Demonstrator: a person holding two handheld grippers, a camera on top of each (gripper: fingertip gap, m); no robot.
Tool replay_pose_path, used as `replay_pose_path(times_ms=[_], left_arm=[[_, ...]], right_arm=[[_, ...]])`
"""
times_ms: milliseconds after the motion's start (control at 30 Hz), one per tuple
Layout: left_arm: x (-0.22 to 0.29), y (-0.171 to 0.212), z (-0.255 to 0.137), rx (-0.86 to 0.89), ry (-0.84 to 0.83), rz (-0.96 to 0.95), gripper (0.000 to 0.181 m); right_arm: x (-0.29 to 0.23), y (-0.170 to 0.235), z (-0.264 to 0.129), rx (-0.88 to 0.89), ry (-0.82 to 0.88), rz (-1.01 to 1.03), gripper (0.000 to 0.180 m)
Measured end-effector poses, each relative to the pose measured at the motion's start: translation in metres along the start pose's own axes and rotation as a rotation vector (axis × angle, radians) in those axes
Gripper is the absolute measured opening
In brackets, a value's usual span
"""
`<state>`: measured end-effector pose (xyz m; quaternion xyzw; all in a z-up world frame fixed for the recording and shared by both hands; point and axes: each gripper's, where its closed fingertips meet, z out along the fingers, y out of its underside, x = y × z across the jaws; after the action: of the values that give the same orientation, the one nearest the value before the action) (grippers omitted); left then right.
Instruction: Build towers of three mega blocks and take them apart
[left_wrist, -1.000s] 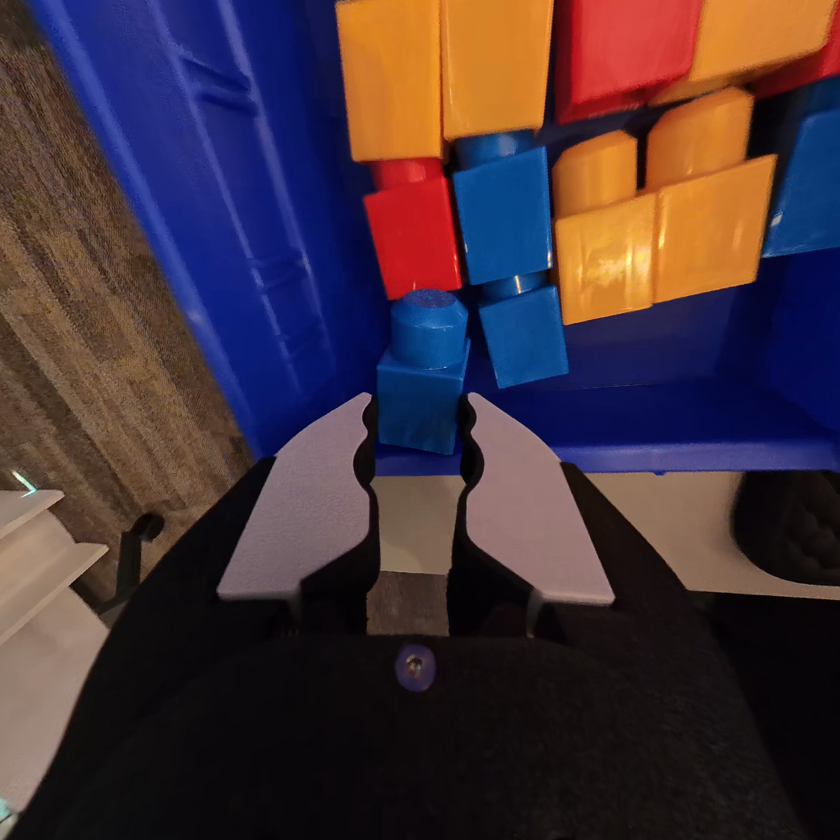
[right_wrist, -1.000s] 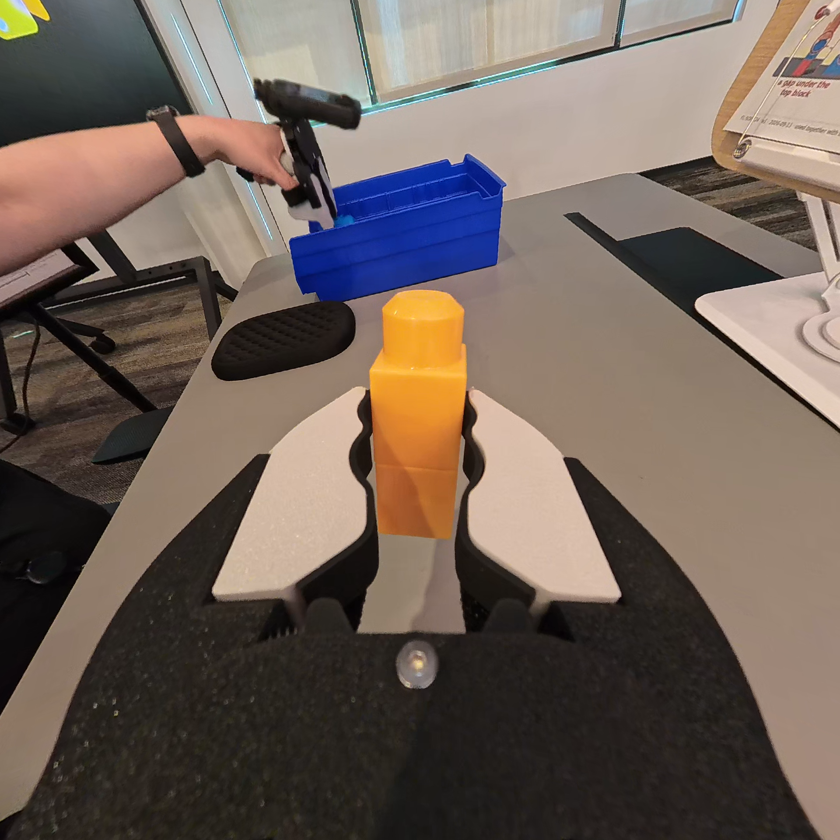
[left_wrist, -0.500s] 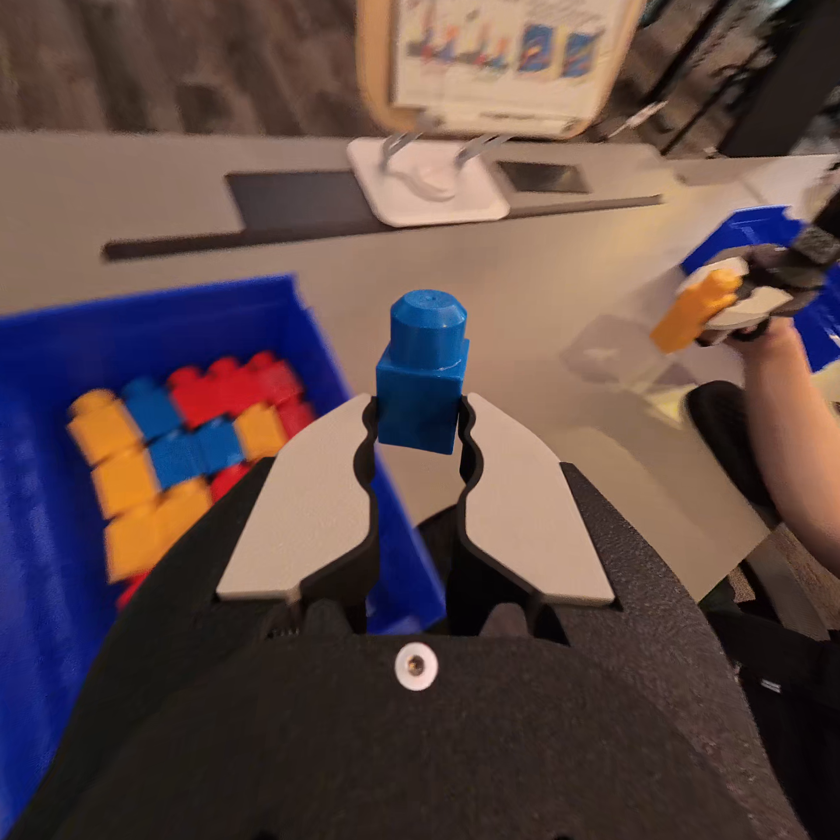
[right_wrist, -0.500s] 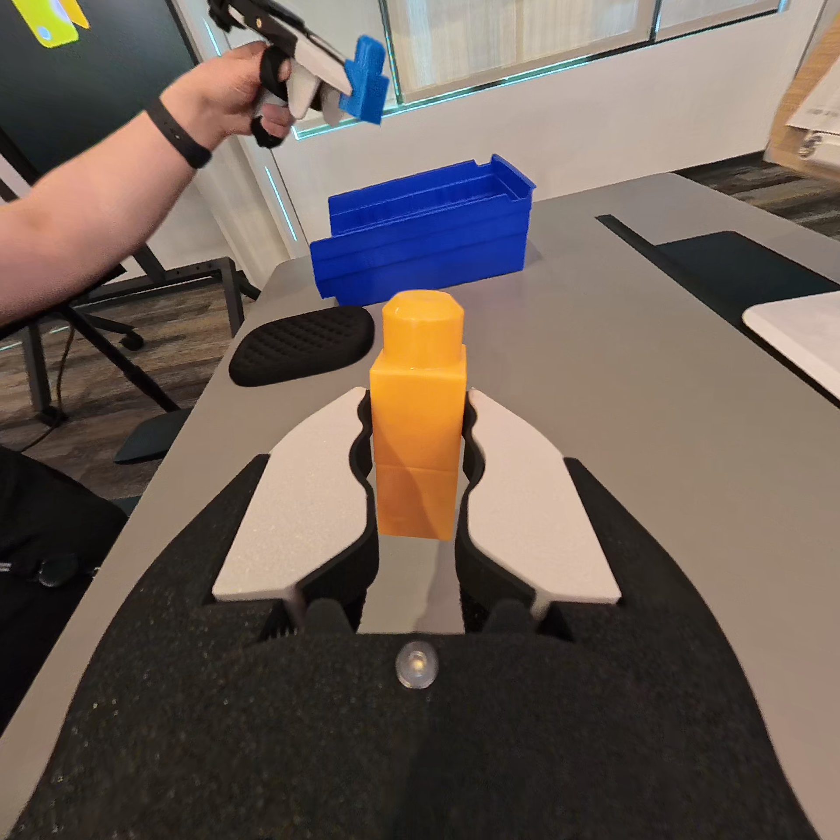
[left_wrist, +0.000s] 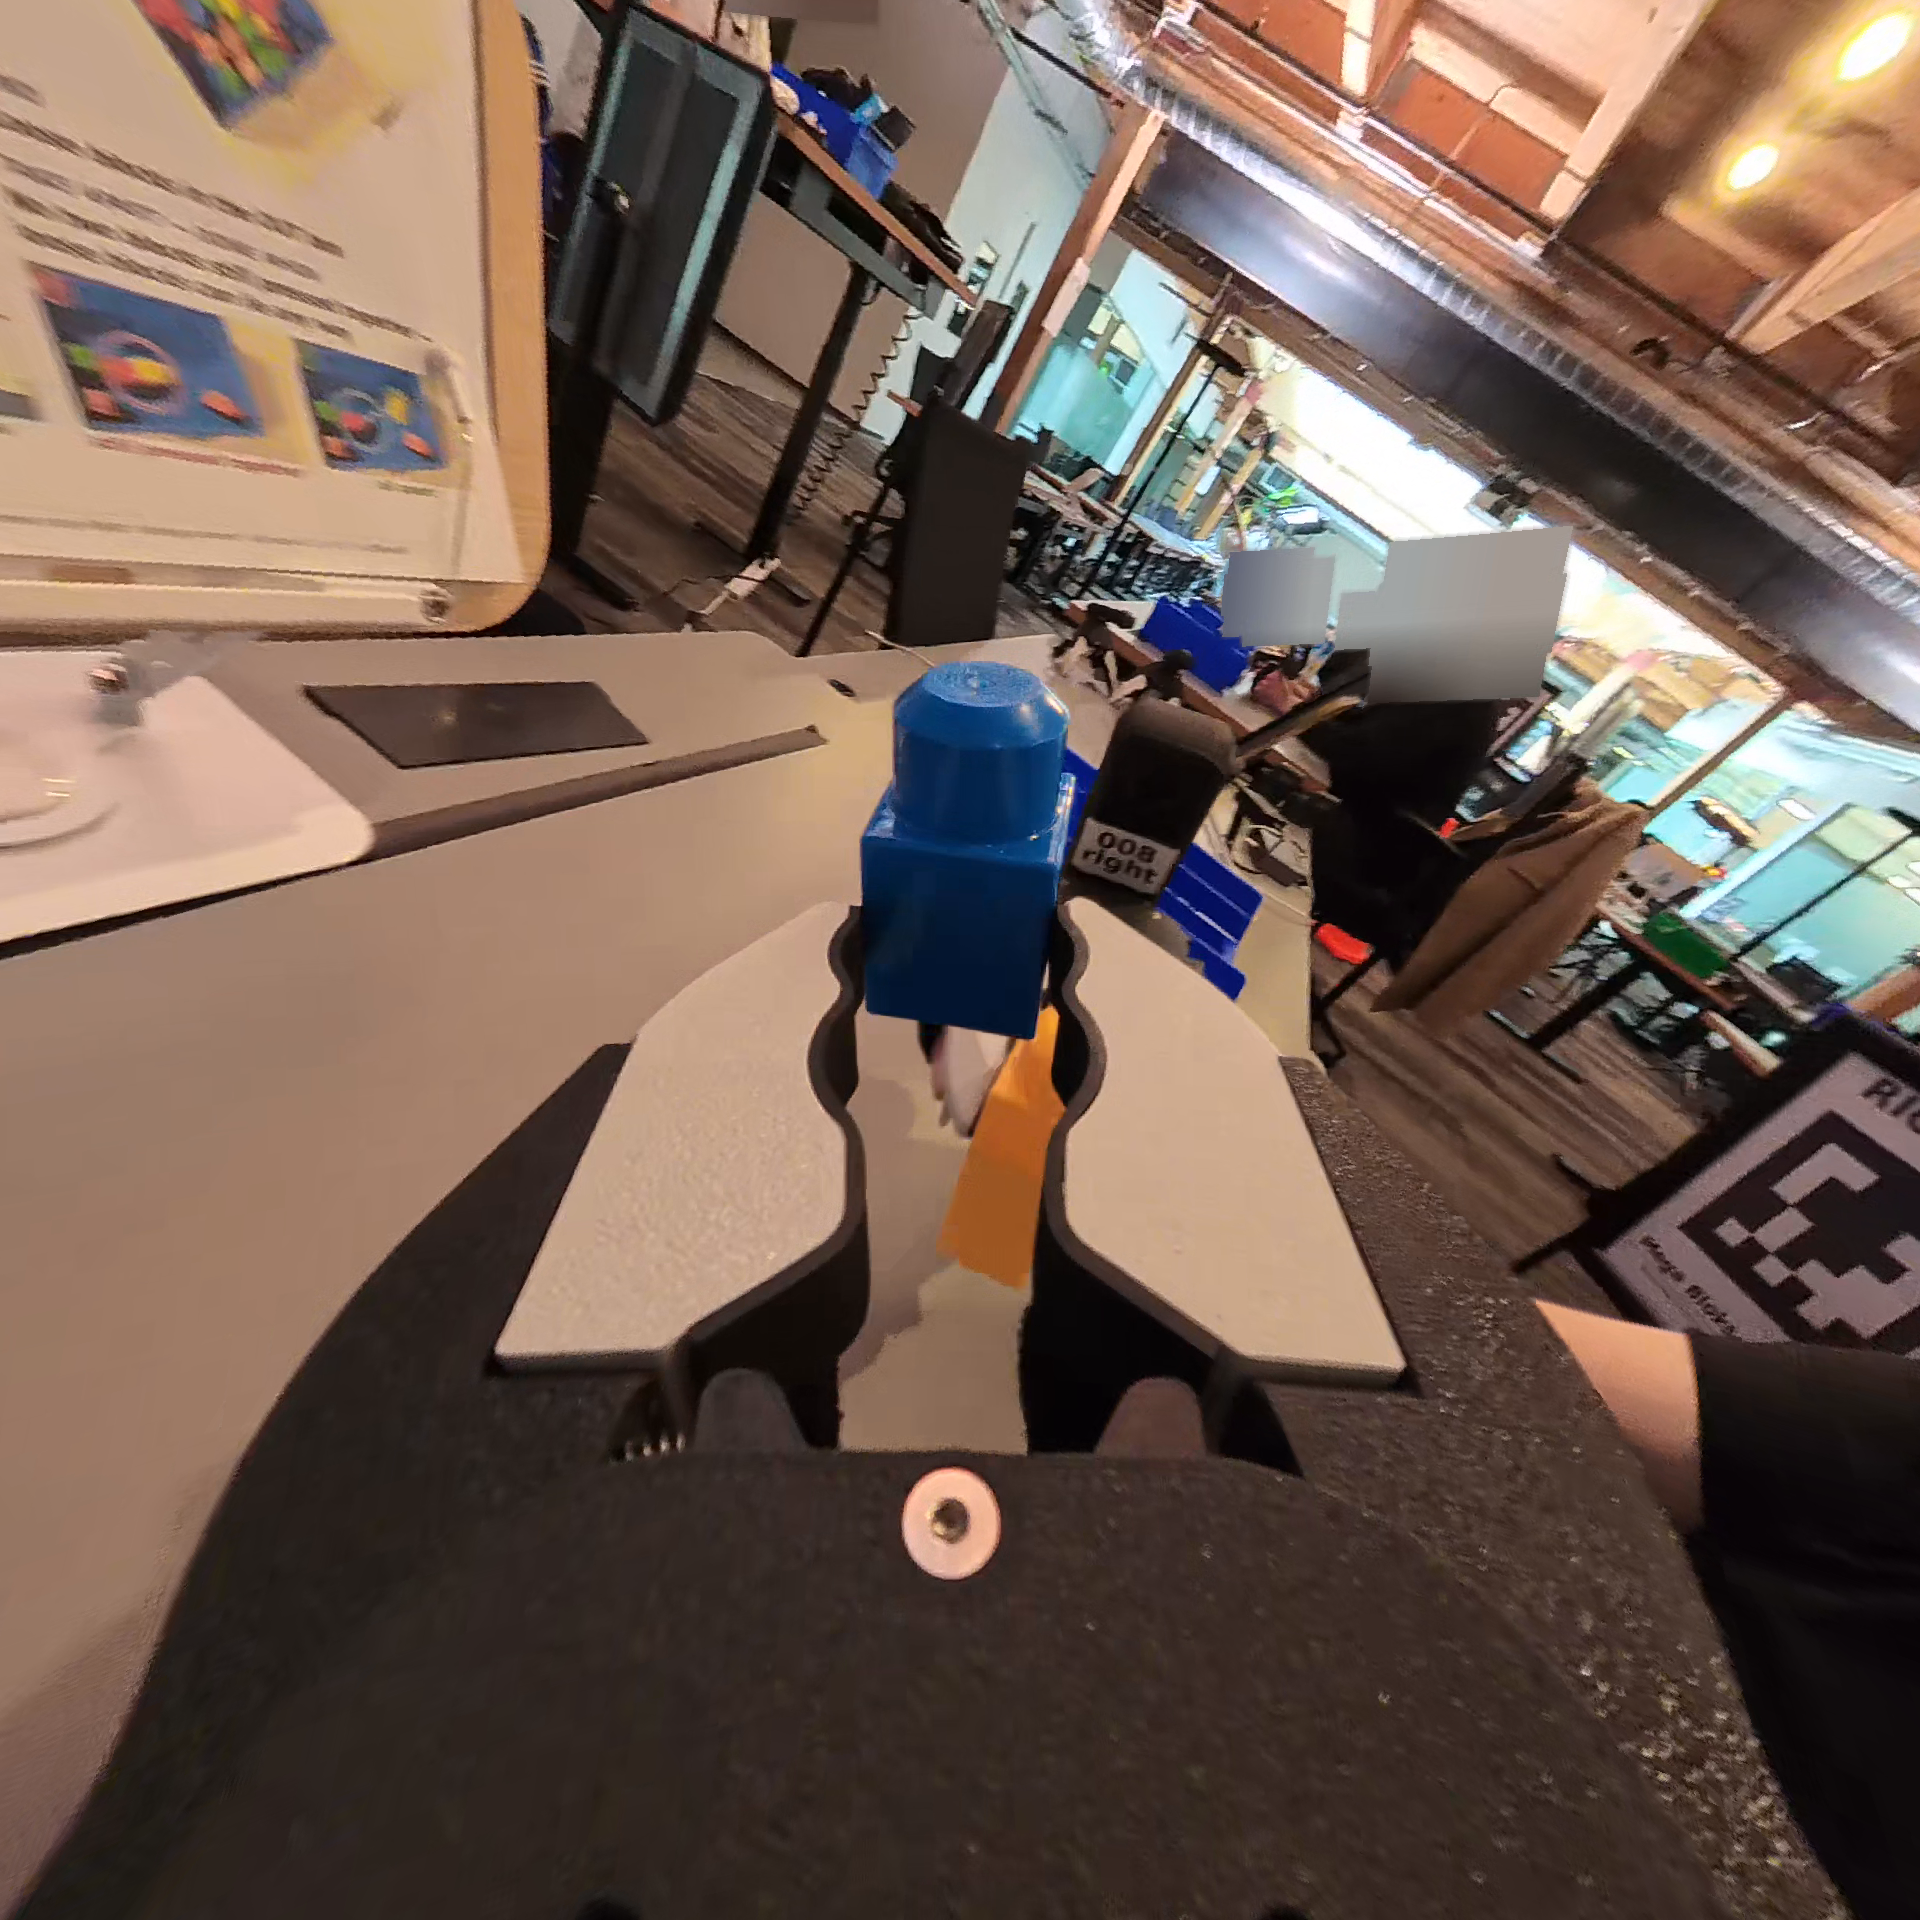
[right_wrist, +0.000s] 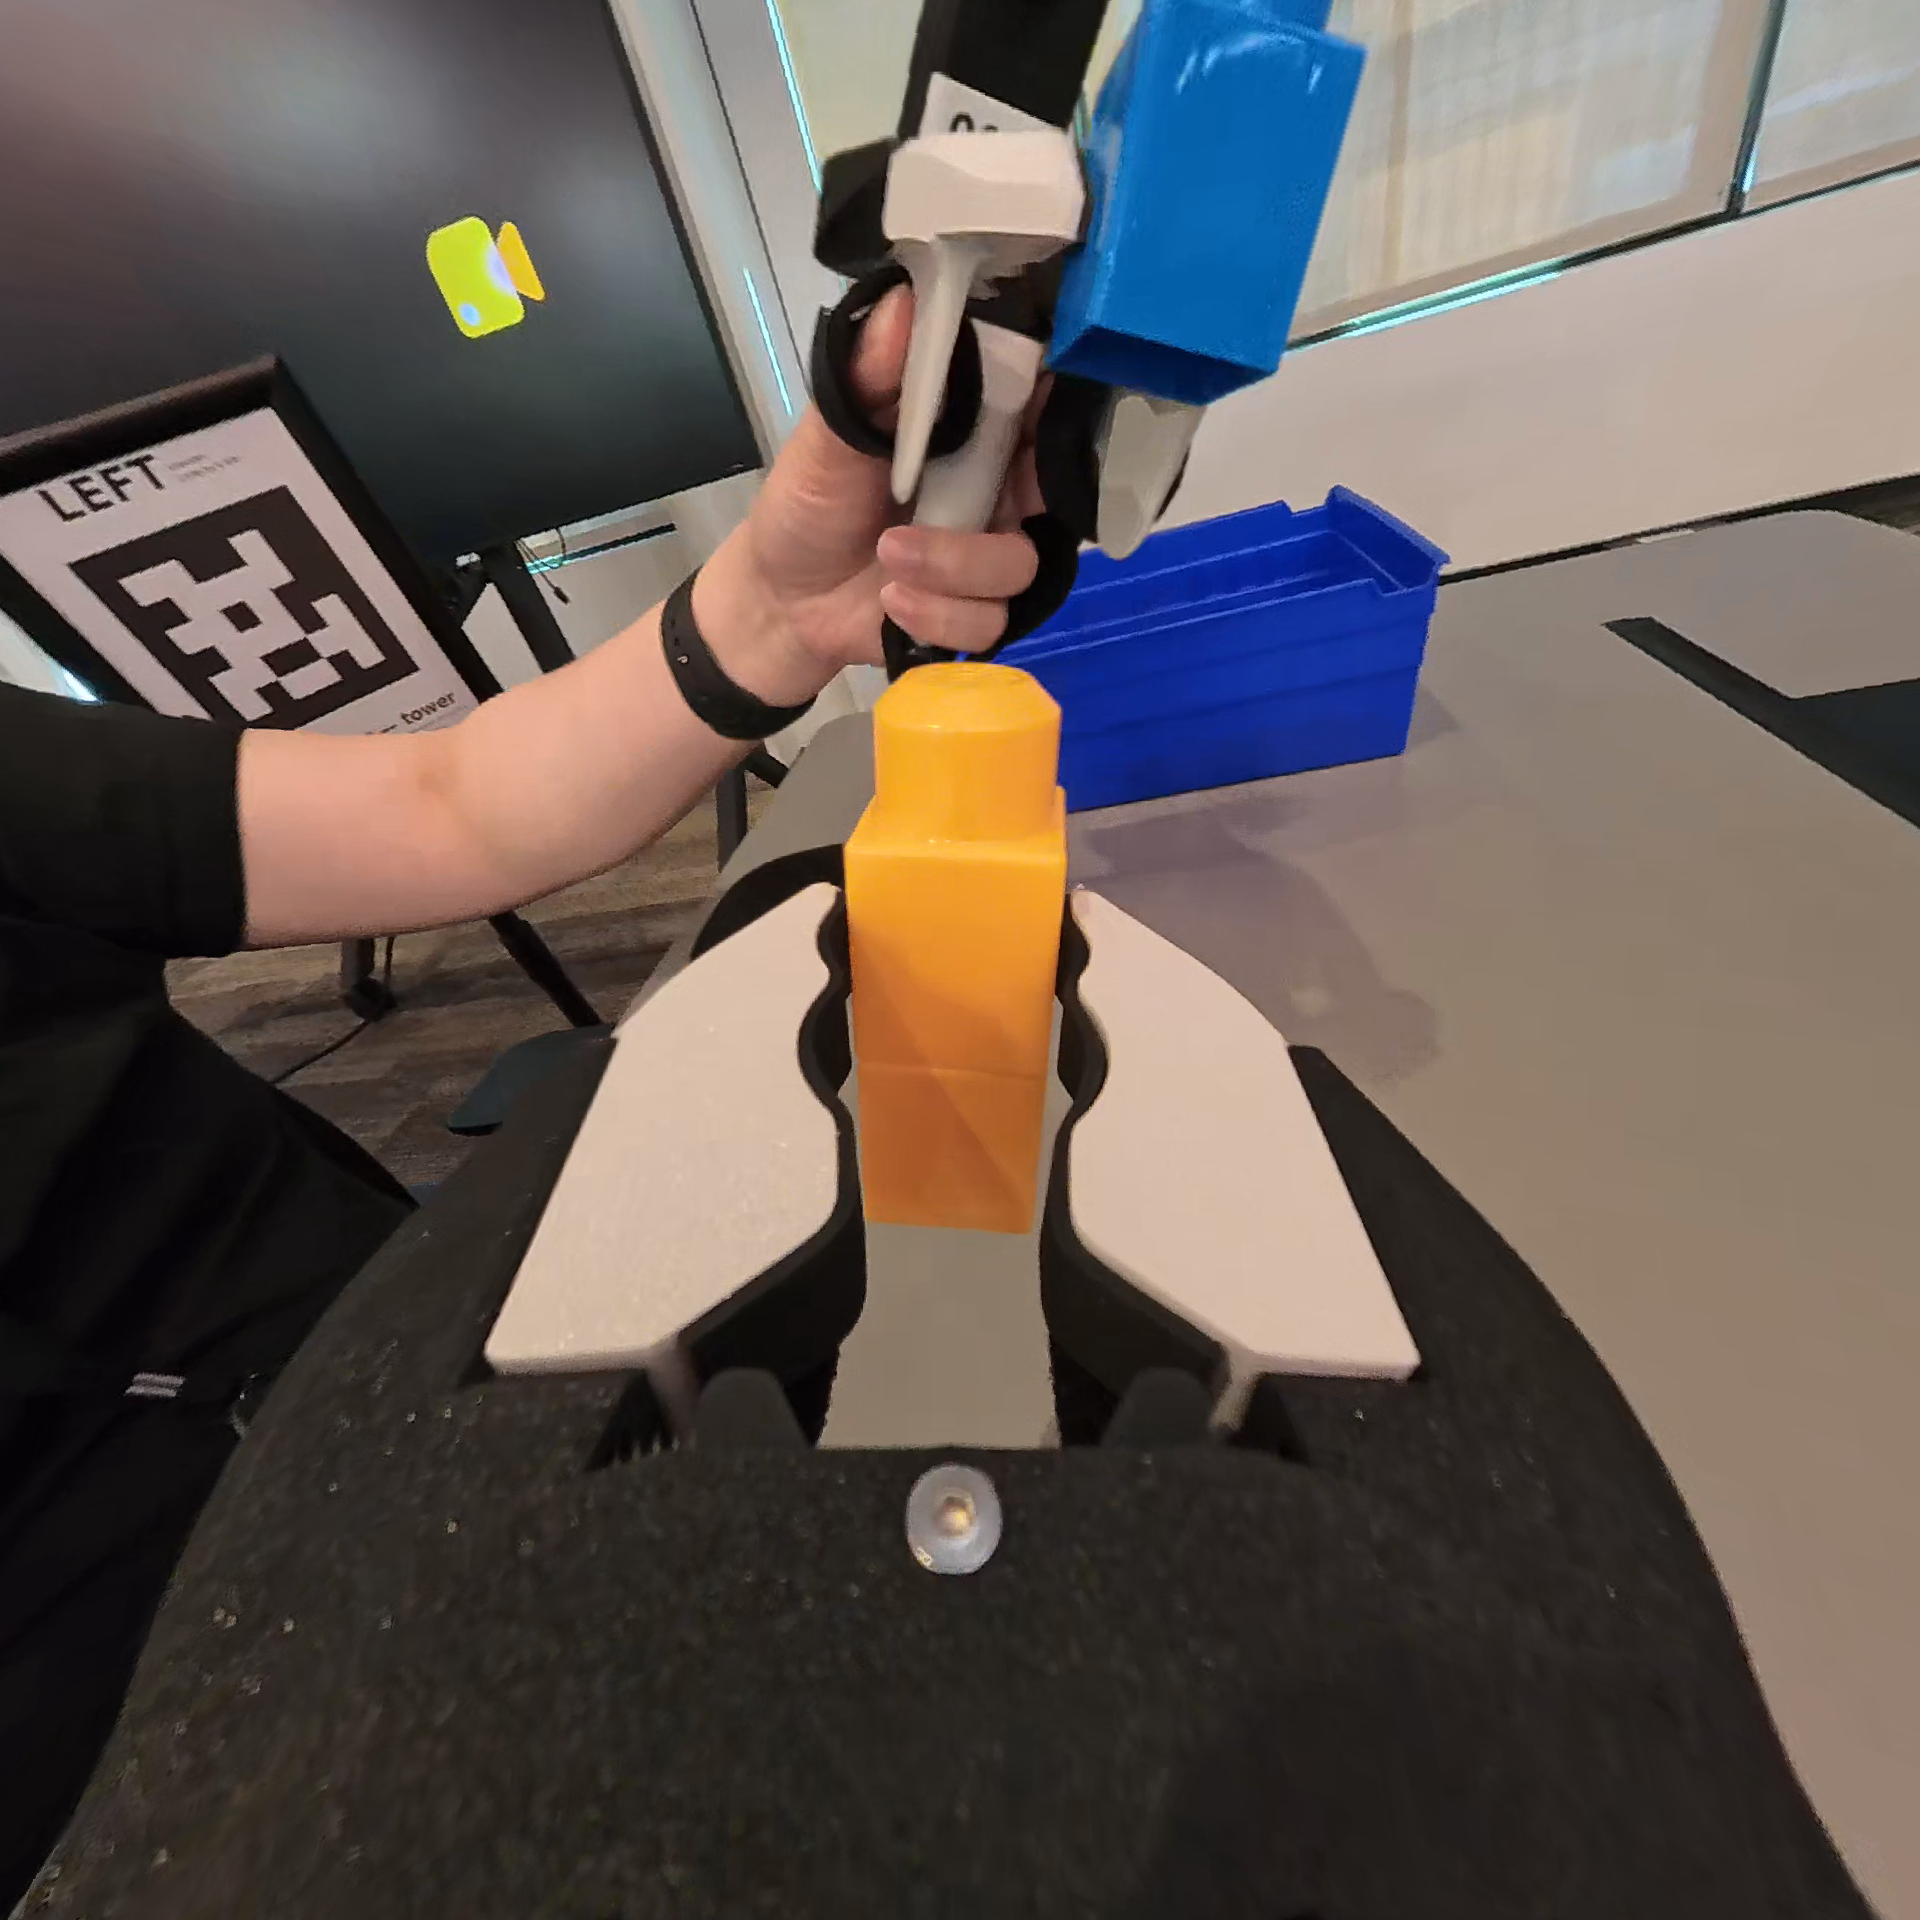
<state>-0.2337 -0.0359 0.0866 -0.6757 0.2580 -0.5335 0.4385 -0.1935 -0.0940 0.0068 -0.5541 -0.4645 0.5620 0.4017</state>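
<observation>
My left gripper (left_wrist: 956, 935) is shut on a single blue block (left_wrist: 961, 862), stud pointing away from the camera. Between its fingers I see part of the orange stack (left_wrist: 1003, 1164) below. My right gripper (right_wrist: 956, 904) is shut on a stack of two orange blocks (right_wrist: 956, 987), stud up, held above the grey table (right_wrist: 1558, 883). In the right wrist view the left gripper (right_wrist: 1070, 312) holds the blue block (right_wrist: 1195, 197) above and slightly right of the orange stud, open underside facing down, with a gap between them.
A blue bin (right_wrist: 1226, 665) stands at the table's far end. A marker sign (right_wrist: 229, 613) and a dark screen (right_wrist: 312, 208) are at the left. An instruction board (left_wrist: 239, 312) on a white base (left_wrist: 156, 790) stands on the other side.
My left gripper lifted the blue block out of the bin and carried it over to just above the orange stack. My right gripper kept hold of the orange stack.
</observation>
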Motion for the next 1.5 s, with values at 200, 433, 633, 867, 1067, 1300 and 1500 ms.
replay_pose_path(times_ms=[200, 433, 633, 867, 1067, 1300, 1500], left_arm=[[0.011, 0.026, 0.04, -0.1, 0.022, 0.032, 0.034], [0.015, 0.041, 0.051, -0.174, 0.001, 0.087, 0.034], [0.026, 0.045, 0.051, -0.179, 0.05, 0.11, 0.034], [0.035, 0.05, 0.051, -0.183, 0.094, 0.118, 0.034], [0.038, 0.048, 0.053, -0.164, 0.098, 0.082, 0.034], [0.036, 0.051, 0.056, -0.181, 0.056, 0.096, 0.034], [0.035, 0.055, 0.053, -0.238, 0.048, 0.111, 0.034]], right_arm=[[0.008, 0.002, 0.0, -0.007, 0.039, 0.025, 0.036], [0.012, 0.0, -0.005, 0.009, 0.055, 0.03, 0.036], [0.006, -0.003, -0.005, 0.034, 0.006, 0.057, 0.036], [-0.003, -0.009, -0.01, 0.075, -0.068, 0.075, 0.036], [-0.004, -0.014, -0.012, 0.112, -0.082, 0.054, 0.036], [-0.001, -0.013, -0.015, 0.119, -0.069, 0.044, 0.036], [-0.002, -0.009, -0.013, 0.101, -0.081, 0.046, 0.035]])
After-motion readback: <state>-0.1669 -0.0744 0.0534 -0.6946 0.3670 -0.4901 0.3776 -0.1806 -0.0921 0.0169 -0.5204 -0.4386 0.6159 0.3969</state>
